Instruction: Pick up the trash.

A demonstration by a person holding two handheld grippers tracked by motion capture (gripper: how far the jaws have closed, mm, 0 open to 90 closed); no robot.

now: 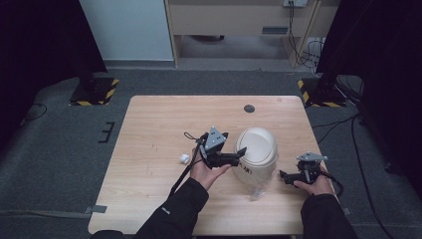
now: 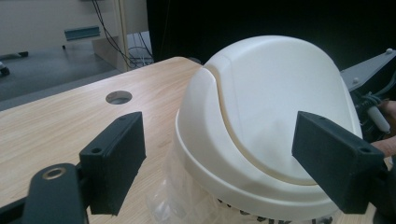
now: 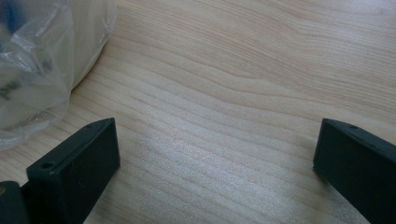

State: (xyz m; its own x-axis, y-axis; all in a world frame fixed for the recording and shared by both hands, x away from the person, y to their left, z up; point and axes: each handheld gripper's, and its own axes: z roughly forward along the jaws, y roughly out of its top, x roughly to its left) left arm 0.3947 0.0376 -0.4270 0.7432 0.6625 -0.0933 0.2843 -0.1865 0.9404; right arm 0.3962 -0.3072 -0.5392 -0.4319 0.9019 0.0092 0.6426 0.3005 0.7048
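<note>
Small white bin sits mid-table, right of center, with my left tongs wide open at its domed lid. Looks like light, smooth plastic, probably slippery, so I'd grab the lid's rim. Right tongs open too, near the table edge.

Floor: grey carpet, cables at right.
Worktop: light wood, round hole near far edge.
Stands: two bases with yellow-black stripes.
Sides: black drapes.
Rear: pale panel, wooden desk.
</note>
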